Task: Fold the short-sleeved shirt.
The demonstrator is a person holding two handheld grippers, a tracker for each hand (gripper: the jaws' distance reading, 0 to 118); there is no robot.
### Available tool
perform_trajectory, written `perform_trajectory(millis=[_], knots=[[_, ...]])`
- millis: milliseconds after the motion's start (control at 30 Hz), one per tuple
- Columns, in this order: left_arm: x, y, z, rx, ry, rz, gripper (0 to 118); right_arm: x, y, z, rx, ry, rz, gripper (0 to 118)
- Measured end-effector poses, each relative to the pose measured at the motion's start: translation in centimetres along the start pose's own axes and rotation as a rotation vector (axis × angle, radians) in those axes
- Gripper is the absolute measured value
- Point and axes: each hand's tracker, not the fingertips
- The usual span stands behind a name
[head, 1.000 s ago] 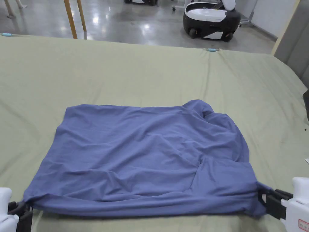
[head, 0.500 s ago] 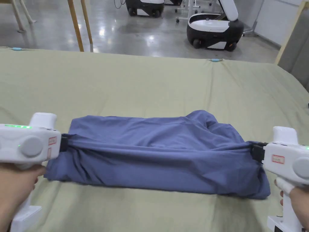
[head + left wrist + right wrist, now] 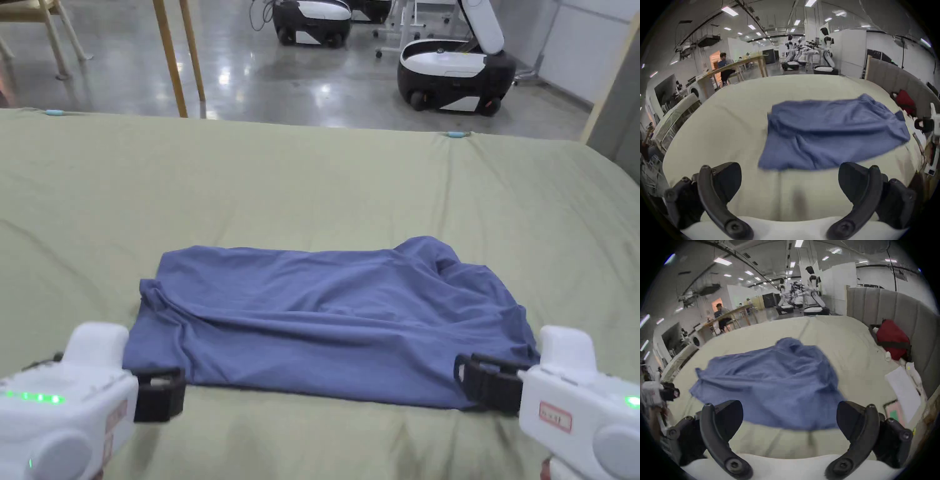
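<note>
The shirt is lying folded in half as a wide band on the sheet, its doubled edge facing the person, probably so the next fold can run sideways. The left gripper is hovering just off the near left corner, jaws spread and empty. The right gripper is sitting at the near right corner, jaws likewise apart, gripping nothing

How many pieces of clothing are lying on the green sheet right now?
2. A blue short-sleeved shirt, folded over once, lies in the middle near both open tongs. A red bundle of fabric, possibly a garment, sits at the right edge by the grey padded wall. Others may be hidden.
</note>
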Motion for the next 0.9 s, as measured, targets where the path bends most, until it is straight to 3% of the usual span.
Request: perform_trajectory(millis=[67, 100, 133, 167, 200, 233, 333, 367, 433, 467, 500, 567, 633, 900], knots=[[0.2, -2.9, 0.8, -0.049, 0.042, -0.020, 116, -1.4, -2.1, 0.6, -0.046, 0.080, -0.017, 108], [0.1, -4.1, 1.3, -0.063, 0.043, -0.028, 113, -2.1, -3.0, 0.9, -0.033, 0.073, -0.031, 84], [-0.2, -4.9, 1.5, -0.071, 0.039, -0.031, 104, -2.7, -3.6, 0.9, -0.033, 0.060, -0.028, 41], [-0.8, -5.4, 1.5, -0.089, 0.031, -0.008, 68, -3.4, -4.2, 1.2, -0.035, 0.057, -0.023, 1], [-1.4, -5.8, 1.3, -0.114, 0.035, 0.025, 20, -3.6, -4.6, 1.3, -0.035, 0.078, -0.014, 1], [-2.7, -6.6, 0.4, -0.103, -0.012, 0.072, 0, -3.8, -4.7, 1.3, -0.040, 0.096, -0.013, 1], [-5.5, -6.0, -0.9, -0.116, -0.015, 0.084, 0, -4.1, -4.8, 1.4, -0.043, 0.089, -0.001, 1], [-2.5, -5.1, 1.2, -0.057, 0.065, 0.012, 0, -3.9, -4.7, 1.4, -0.045, 0.088, -0.003, 1], [-2.2, -4.2, 0.9, -0.041, 0.068, 0.018, 0, -3.8, -4.6, 1.6, -0.046, 0.089, -0.009, 1], [-1.9, -3.7, 0.6, -0.018, 0.065, 0.029, 8, -3.6, -4.7, 1.8, -0.044, 0.084, -0.008, 1], [-4.5, -2.4, -1.7, -0.041, 0.052, 0.066, 28, -3.4, -4.6, 2.0, -0.043, 0.079, -0.007, 1], [-4.8, -0.7, -3.7, -0.081, 0.120, 0.076, 113, -2.8, -4.6, 2.2, -0.045, 0.073, -0.013, 1], [-4.2, 1.2, -3.5, -0.006, 0.082, 0.064, 116, -2.2, -4.6, 2.5, -0.044, 0.054, -0.020, 1], [-2.5, 5.0, -9.0, -0.211, 0.082, 0.082, 112, 1.5, -4.2, 2.9, -0.050, -0.028, -0.047, 1]])
